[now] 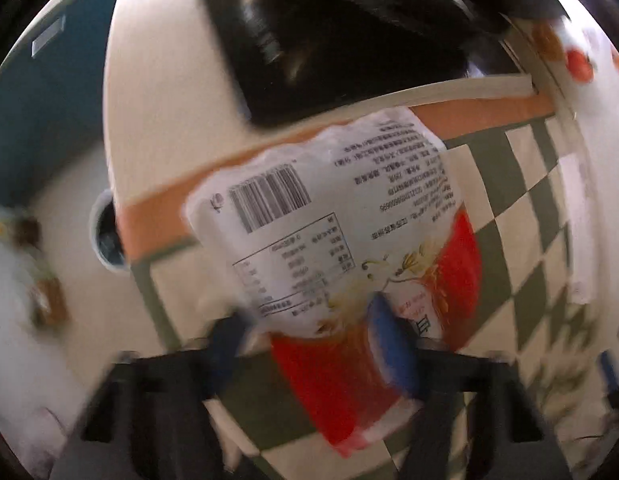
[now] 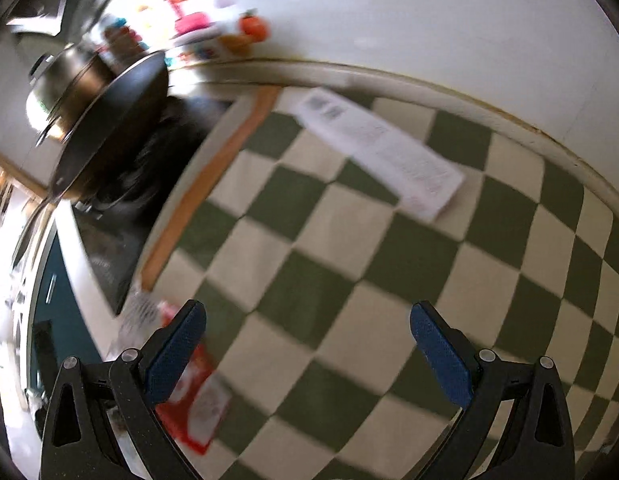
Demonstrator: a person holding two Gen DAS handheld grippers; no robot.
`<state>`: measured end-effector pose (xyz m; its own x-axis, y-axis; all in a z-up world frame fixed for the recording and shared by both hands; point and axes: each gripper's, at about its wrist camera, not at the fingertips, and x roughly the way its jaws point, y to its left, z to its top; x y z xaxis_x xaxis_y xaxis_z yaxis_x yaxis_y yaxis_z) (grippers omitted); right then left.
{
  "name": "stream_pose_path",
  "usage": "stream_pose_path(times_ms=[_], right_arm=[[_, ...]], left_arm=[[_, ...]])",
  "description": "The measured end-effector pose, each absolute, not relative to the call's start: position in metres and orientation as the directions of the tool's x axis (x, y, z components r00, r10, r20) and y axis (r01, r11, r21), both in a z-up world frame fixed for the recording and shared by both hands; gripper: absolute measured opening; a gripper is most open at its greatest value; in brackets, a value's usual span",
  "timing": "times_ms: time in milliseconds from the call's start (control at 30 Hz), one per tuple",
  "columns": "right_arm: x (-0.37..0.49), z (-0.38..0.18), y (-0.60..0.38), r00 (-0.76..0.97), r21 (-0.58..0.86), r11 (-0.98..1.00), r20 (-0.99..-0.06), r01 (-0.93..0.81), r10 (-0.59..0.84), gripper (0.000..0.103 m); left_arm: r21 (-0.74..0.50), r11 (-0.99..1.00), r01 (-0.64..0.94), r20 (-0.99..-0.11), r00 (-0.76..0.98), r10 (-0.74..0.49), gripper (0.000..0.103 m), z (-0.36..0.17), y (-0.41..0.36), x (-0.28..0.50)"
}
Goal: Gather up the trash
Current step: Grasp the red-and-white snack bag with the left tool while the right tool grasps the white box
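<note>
My left gripper [image 1: 309, 336] is shut on a red and white snack wrapper [image 1: 325, 216] with a barcode and holds it up above the green and cream checkered cloth [image 1: 521, 216]. The wrapper also shows in the right wrist view [image 2: 193, 404], behind my left finger. My right gripper [image 2: 307, 340] is open and empty above the checkered cloth [image 2: 325, 280]. A white paper receipt [image 2: 381, 152] lies flat on the cloth near the far wall, ahead of my right gripper. The same receipt shows at the right edge of the left wrist view [image 1: 577, 224].
A black cooktop [image 1: 309, 40] with a dark pan [image 2: 109, 120] and a metal lidded pot [image 2: 57, 84] stands beside the cloth. The counter edge and a blue cabinet front [image 1: 41, 108] lie to the left. Colourful stickers [image 2: 229, 28] are on the white wall.
</note>
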<state>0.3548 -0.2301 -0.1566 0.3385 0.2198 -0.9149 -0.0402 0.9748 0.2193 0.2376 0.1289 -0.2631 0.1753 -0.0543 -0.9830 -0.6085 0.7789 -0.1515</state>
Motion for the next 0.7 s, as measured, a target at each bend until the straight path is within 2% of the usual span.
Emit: stream_pose_path(times_ms=[33, 100, 167, 333, 533, 567, 600, 700], right_arm=[[0.360, -0.162, -0.234, 0.340, 0.218, 0.975, -0.915, -0.035, 0.216, 0.103], [0.375, -0.166, -0.242, 0.352, 0.202, 0.979, -0.915, -0.023, 0.198, 0.103], [0.396, -0.170, -0.248, 0.371, 0.166, 0.986, -0.914, -0.022, 0.162, 0.103], [0.454, -0.194, -0.245, 0.395, 0.012, 0.997, -0.918, -0.081, 0.043, 0.103], [0.499, -0.238, -0.222, 0.322, -0.163, 0.962, -0.943, -0.220, -0.086, 0.103], [0.500, -0.241, -0.221, 0.319, -0.162, 0.960, -0.944, -0.230, -0.083, 0.096], [0.500, -0.243, -0.220, 0.316, -0.157, 0.959, -0.945, -0.235, -0.077, 0.070], [0.486, -0.233, -0.216, 0.345, -0.135, 0.963, -0.938, -0.235, -0.047, 0.056]], left_arm=[[-0.135, 0.793, -0.594, -0.984, 0.177, -0.035, 0.026, -0.262, 0.124, 0.245], [-0.088, 0.827, -0.555, -0.983, 0.184, 0.019, 0.016, -0.257, 0.113, 0.267], [-0.062, 0.850, -0.523, -0.979, 0.197, 0.050, 0.011, -0.252, 0.104, 0.285], [0.001, 0.902, -0.433, -0.959, 0.256, 0.124, 0.009, -0.232, 0.074, 0.332], [0.068, 0.933, -0.353, -0.932, 0.311, 0.186, 0.008, -0.217, 0.039, 0.357], [0.070, 0.935, -0.347, -0.929, 0.319, 0.188, 0.008, -0.216, 0.036, 0.359], [0.068, 0.938, -0.339, -0.927, 0.327, 0.186, 0.008, -0.212, 0.039, 0.354], [0.055, 0.940, -0.338, -0.920, 0.349, 0.180, 0.007, -0.200, 0.039, 0.354]])
